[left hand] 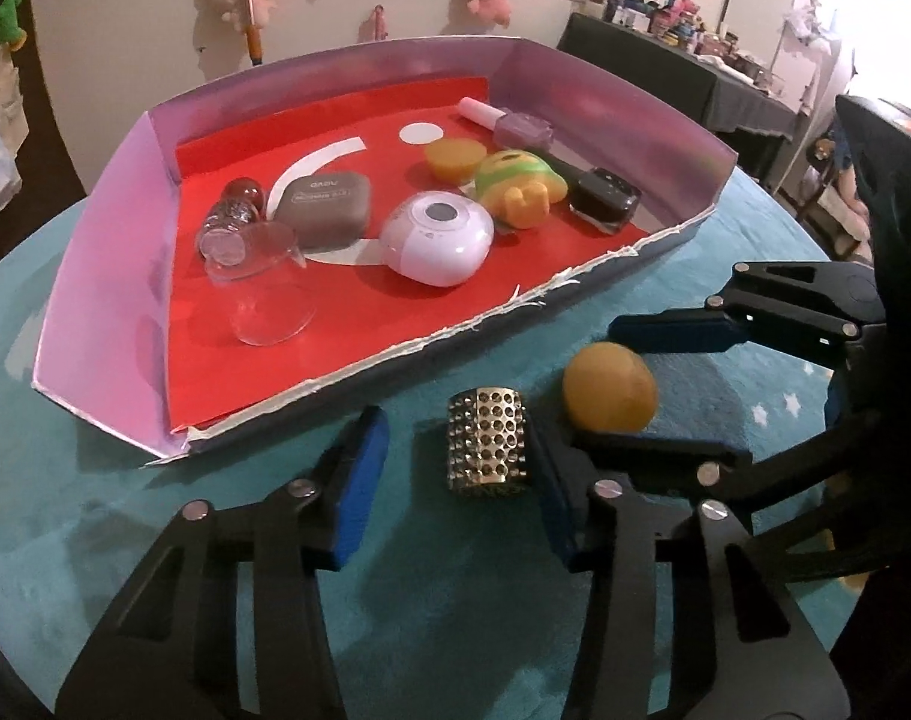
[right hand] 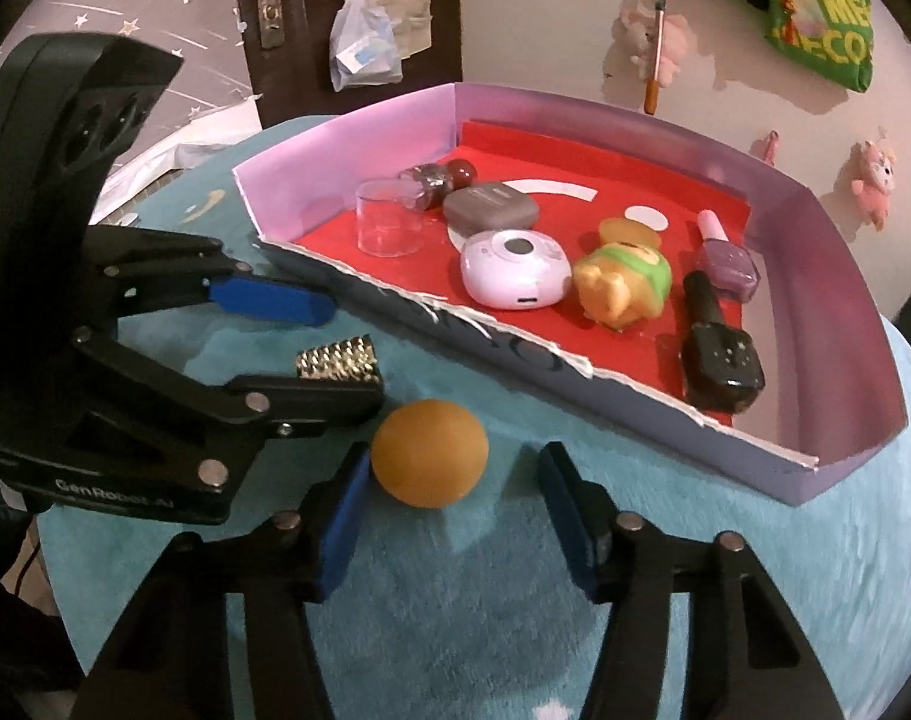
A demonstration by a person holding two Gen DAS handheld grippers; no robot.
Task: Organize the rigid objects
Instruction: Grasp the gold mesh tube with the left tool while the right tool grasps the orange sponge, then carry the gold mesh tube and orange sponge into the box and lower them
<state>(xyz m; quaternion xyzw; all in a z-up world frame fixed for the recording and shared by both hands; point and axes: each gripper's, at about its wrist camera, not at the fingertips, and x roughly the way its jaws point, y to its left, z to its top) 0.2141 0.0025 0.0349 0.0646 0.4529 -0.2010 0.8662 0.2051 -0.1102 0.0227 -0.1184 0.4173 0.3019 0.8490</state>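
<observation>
A gold studded cylinder [left hand: 486, 443] stands on the teal cloth between the open fingers of my left gripper [left hand: 455, 456]. It also shows in the right wrist view [right hand: 337, 362], partly hidden by the left gripper [right hand: 329, 348]. An orange ball [left hand: 609, 388] lies beside it, between the open fingers of my right gripper [left hand: 647, 384]; in the right wrist view the ball [right hand: 429, 452] sits just ahead of the right gripper [right hand: 455, 480]. Neither gripper holds anything.
A cardboard tray [left hand: 95, 276] with a red floor holds a clear cup [left hand: 263, 288], grey case [left hand: 326, 204], white round device [left hand: 437, 237], toy duck [left hand: 518, 183], nail polish bottles [left hand: 605, 198] and other items. The tray's torn front edge [right hand: 515, 354] lies just beyond both grippers.
</observation>
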